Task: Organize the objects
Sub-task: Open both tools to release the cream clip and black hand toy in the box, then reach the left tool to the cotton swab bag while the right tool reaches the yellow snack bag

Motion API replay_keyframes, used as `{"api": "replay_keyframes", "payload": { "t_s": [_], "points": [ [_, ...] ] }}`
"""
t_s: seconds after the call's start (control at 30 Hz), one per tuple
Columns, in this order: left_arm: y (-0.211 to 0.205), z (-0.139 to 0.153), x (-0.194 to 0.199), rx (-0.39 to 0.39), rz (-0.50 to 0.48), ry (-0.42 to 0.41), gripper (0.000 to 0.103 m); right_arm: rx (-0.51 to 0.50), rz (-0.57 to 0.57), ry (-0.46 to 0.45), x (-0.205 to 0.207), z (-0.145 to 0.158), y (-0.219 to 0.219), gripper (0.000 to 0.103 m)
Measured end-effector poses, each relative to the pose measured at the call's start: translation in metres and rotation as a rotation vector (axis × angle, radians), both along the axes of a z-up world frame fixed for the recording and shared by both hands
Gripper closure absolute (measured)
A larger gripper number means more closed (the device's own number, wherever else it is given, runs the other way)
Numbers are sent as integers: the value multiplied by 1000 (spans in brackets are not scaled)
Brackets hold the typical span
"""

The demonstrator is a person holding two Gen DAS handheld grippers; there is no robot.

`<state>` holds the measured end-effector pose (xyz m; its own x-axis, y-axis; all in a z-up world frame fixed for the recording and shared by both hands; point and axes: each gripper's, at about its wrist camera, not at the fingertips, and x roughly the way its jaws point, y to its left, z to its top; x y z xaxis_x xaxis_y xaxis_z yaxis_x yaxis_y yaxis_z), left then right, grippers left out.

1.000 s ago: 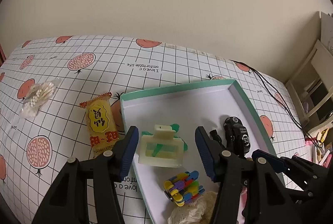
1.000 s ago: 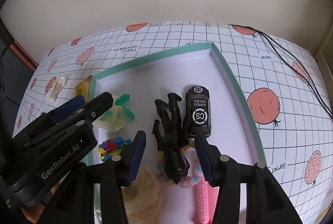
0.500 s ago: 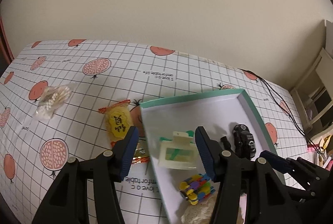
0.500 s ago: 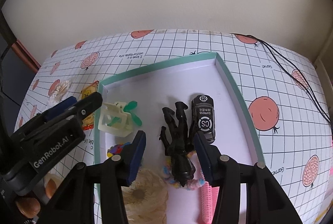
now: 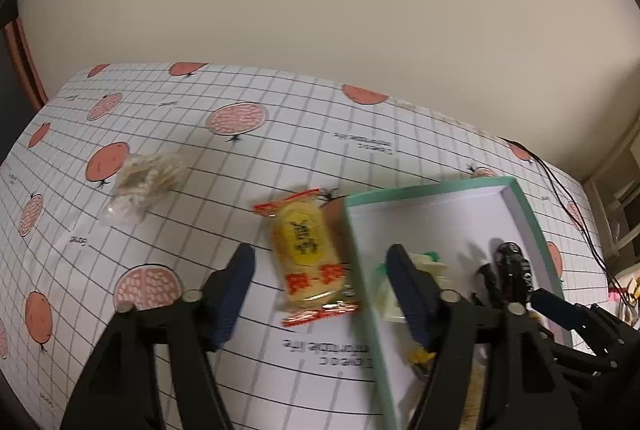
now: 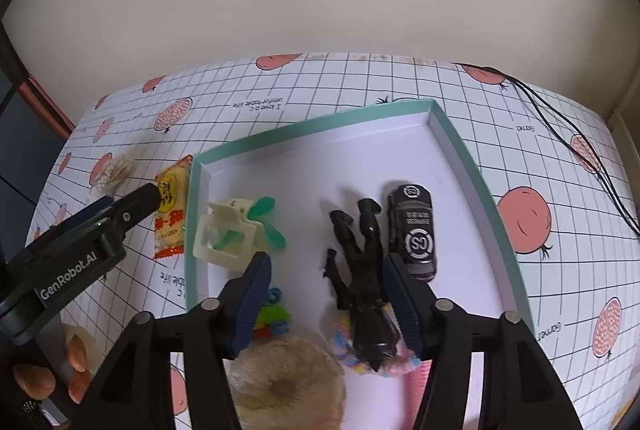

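We read "GenRobot.AI" on the left tongs (image 6: 132,206), "EXPRESS" and "CS" on the black toy car (image 6: 414,234), and, upside down, "I love a comfortable life" on the worktop's cloth (image 6: 328,86).

Gridded tablecloth (image 5: 280,134); snack packet (image 5: 308,250), swab bag (image 5: 144,182), tray (image 6: 472,166)

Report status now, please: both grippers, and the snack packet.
Left gripper open, empty, over snack packet. Right gripper open, over black figure in tray. Packet on tablecloth beside tray; nothing in the way.
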<state>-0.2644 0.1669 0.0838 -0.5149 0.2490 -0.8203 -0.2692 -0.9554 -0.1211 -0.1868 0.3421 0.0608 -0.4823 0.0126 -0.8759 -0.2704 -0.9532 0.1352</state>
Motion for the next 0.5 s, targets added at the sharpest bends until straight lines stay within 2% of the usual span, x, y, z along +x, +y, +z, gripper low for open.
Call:
{"api": "replay_keyframes", "payload": {
  "t_s": [0.1, 0.13, 0.17, 0.33, 0.43, 0.5],
  "points": [
    [-13, 0, -5, -25, 22, 9, 24, -1, 7, 12, -3, 1, -6, 28],
    [-17, 1, -6, -26, 28, 13, 17, 0, 10, 13, -4, 2, -7, 26],
    [-21, 0, -8, -28, 33, 15, 14, -1, 12, 14, -5, 1, -9, 24],
    [-47, 1, -17, -27, 80, 25, 8, -2, 20, 23, -10, 1, -18, 7],
    [-60, 1, -21, -31, 108, 36, 7, -14, 18, 34, -13, 1, -21, 1],
    [-68, 2, -23, -38, 133, 47, 0, -12, 19, 37, -15, 1, -24, 0]
  ]
}}
